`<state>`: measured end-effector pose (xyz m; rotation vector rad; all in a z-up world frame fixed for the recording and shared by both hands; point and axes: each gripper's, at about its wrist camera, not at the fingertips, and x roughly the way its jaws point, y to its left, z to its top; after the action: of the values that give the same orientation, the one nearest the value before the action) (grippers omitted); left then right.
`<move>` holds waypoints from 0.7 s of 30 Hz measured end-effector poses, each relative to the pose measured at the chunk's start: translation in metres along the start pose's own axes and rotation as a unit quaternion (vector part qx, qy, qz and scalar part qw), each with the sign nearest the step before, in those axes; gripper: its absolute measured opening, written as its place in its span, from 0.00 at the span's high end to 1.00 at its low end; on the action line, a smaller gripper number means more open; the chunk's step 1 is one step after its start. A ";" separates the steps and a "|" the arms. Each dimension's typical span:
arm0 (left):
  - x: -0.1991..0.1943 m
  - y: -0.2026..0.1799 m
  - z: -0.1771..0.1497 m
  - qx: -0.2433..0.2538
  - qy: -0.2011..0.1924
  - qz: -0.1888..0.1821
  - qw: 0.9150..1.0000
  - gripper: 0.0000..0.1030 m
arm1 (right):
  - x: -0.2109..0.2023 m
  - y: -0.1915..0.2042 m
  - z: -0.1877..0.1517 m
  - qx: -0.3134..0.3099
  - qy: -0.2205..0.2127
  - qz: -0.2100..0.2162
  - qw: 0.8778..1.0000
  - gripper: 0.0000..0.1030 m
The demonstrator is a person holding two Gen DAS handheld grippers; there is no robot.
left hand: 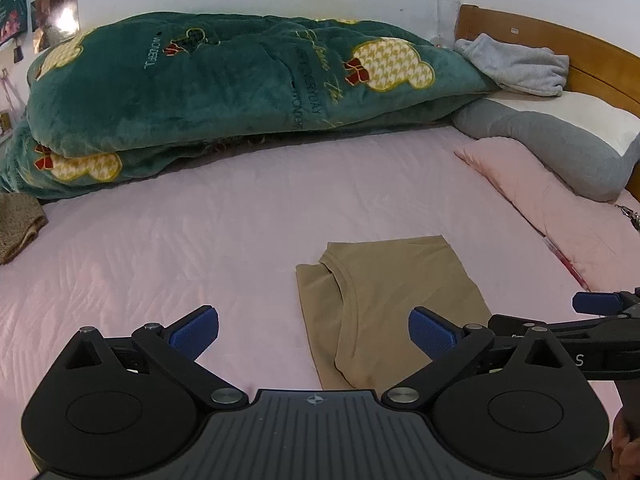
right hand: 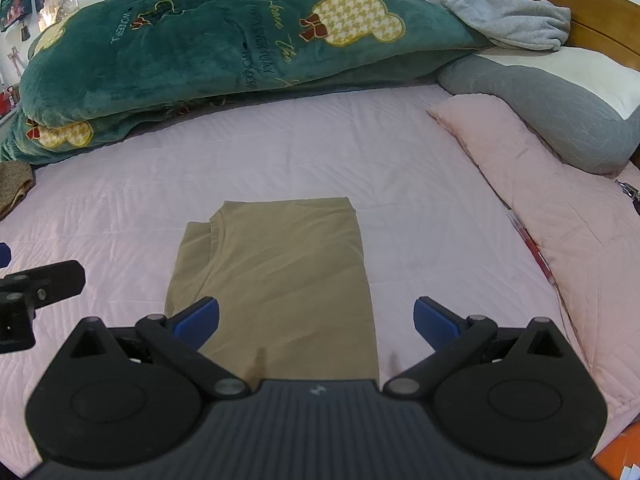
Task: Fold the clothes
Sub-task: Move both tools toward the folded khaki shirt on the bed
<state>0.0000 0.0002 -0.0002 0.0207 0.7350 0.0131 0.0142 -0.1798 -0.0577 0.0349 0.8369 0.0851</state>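
While both tools hang above a bed (right hand: pixel 280 152) covered in a pale pink quilted sheet, neither one touches any fabric. The left hand-held gripper (left hand: pixel 314 334) has its blue-padded fingers spread wide apart, with nothing between them. The right hand-held gripper (right hand: pixel 316 320) is spread just as wide and also holds nothing. A tan shirt (right hand: pixel 280 272), already folded into a neat upright rectangle with its neckline showing along one edge, lies flat on the sheet directly ahead of the right hand-held gripper, its near end passing under the gap between the fingers. From the left hand-held gripper, the same shirt lies ahead and slightly toward its right finger. Well beyond both tools, a dark green plush blanket (left hand: pixel 224 84) with yellow checked bear shapes is heaped along the wall. Far ahead and to the right of the tools sit a pink pillow (right hand: pixel 532 184), a grey and white pillow (right hand: pixel 560 108), and a pale grey garment (left hand: pixel 516 64) against a wooden headboard (left hand: pixel 580 48). A brown speckled cloth (left hand: pixel 18 224) lies far off to the left.
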 end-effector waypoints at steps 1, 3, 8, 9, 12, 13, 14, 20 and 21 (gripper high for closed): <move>0.000 0.000 0.000 -0.001 0.002 0.002 1.000 0.01 | 0.000 0.000 -0.001 0.000 0.000 0.000 1.000 0.00; 0.001 0.001 -0.001 -0.004 0.005 0.004 1.000 0.01 | 0.001 0.000 -0.003 0.000 0.001 0.001 1.000 0.00; 0.003 0.000 -0.002 -0.004 0.009 0.011 1.000 0.01 | 0.002 -0.001 -0.005 -0.001 0.003 0.001 1.000 0.00; 0.004 0.000 -0.001 -0.003 0.008 0.012 1.000 0.01 | 0.002 -0.002 -0.004 -0.001 0.003 0.002 1.000 0.00; 0.002 0.000 -0.001 -0.003 0.005 0.010 1.000 0.01 | 0.001 -0.002 -0.002 -0.001 0.004 0.002 1.000 0.00; 0.002 0.000 -0.001 -0.004 0.006 0.010 1.000 0.01 | 0.001 -0.002 -0.001 -0.001 0.004 0.002 1.000 0.00; 0.003 0.001 -0.001 -0.005 0.007 0.009 1.000 0.01 | 0.001 -0.002 0.000 -0.001 0.004 0.003 1.000 0.00; 0.002 0.003 -0.002 -0.006 0.007 0.010 1.000 0.01 | 0.002 -0.003 -0.001 0.000 0.003 0.002 1.000 0.00; 0.003 0.003 -0.003 -0.007 0.007 0.011 1.000 0.01 | 0.001 -0.002 -0.001 -0.001 0.002 0.002 1.000 0.00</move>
<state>0.0002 0.0034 -0.0039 0.0144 0.7488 0.0388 0.0147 -0.1818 -0.0593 0.0348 0.8417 0.0888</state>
